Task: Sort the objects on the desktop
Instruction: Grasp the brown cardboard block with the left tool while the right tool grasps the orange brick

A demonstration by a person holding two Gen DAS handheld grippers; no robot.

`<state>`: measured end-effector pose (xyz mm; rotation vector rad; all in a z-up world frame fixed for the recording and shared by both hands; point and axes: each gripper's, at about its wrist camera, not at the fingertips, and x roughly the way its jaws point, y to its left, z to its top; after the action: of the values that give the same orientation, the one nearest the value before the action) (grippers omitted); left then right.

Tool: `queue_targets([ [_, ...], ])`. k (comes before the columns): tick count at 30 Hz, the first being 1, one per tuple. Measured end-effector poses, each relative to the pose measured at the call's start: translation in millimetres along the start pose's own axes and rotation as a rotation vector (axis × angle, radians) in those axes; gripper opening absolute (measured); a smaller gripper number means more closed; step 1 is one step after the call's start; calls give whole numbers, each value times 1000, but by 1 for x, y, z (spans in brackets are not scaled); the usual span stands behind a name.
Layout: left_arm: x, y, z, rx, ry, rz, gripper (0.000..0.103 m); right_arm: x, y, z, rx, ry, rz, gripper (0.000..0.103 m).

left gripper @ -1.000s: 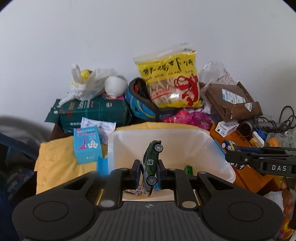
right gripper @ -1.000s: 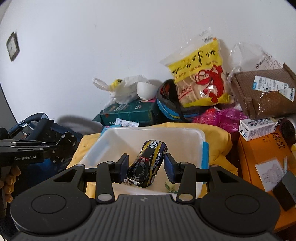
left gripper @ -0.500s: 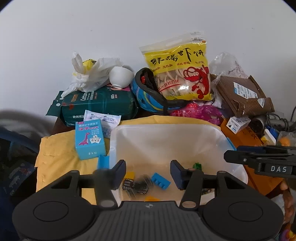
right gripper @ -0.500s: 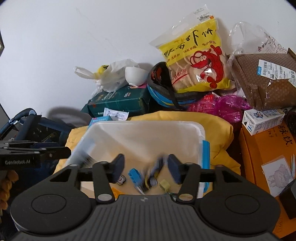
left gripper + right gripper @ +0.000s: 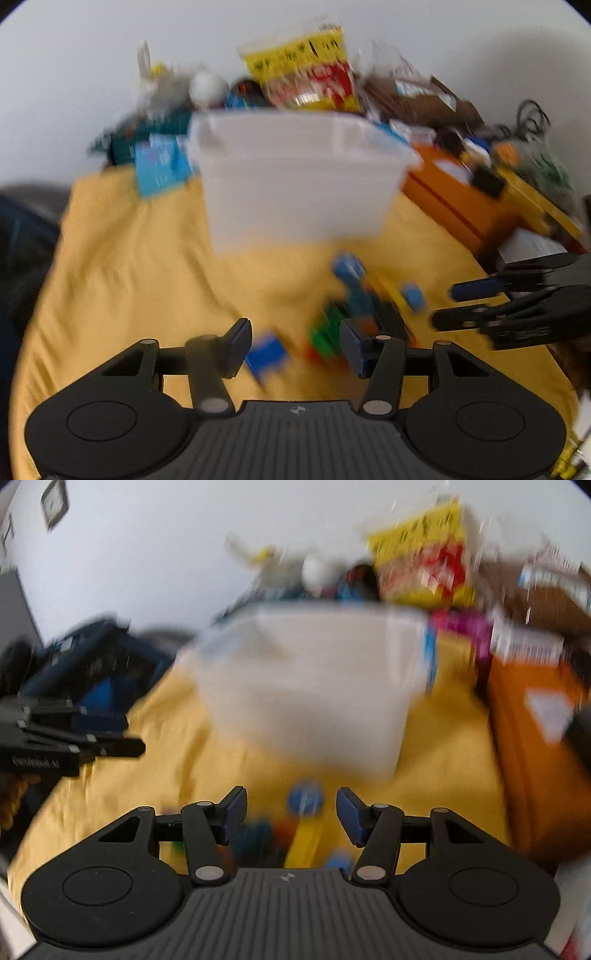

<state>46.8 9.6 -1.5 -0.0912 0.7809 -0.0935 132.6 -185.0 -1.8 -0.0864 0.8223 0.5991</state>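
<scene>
Both views are motion-blurred. A white plastic bin (image 5: 299, 184) stands on the yellow cloth (image 5: 129, 258); it also shows in the right wrist view (image 5: 314, 686). Several small coloured toy pieces (image 5: 354, 306) lie on the cloth in front of the bin, blue, green, red and yellow. My left gripper (image 5: 295, 345) is open and empty, low over these pieces. My right gripper (image 5: 291, 818) is open and empty, above a blue piece (image 5: 304, 799) and a yellow piece (image 5: 304, 840). The right gripper also shows at the left view's right edge (image 5: 517, 306).
Behind the bin sit a yellow snack bag (image 5: 306, 70), a brown parcel (image 5: 421, 96), a blue card box (image 5: 159, 166) and a green package. An orange box (image 5: 535, 746) stands to the right. A dark blue object (image 5: 88, 668) lies to the left.
Both grippers dropped their toy cars into the bin, then pulled back and down. They now hang open over the toy pieces in front of the bin.
</scene>
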Motion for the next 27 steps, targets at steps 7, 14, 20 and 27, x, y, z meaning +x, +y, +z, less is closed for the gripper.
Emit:
queue_targets([
  [7,21,-32,-50,-46,121,-91,57,8,6,-51,40,88,-30,52],
  [14,47,-35,-50,-78,122,-72,48,4,0,-56,6,94,-55,52],
  [20,36,-27,-50,-50,98,-25,47,18,11,-51,-36,89,-39,53],
  [27,16,-10,-52,-71,76,17,47,49,32,-46,-109,86,-59,50],
])
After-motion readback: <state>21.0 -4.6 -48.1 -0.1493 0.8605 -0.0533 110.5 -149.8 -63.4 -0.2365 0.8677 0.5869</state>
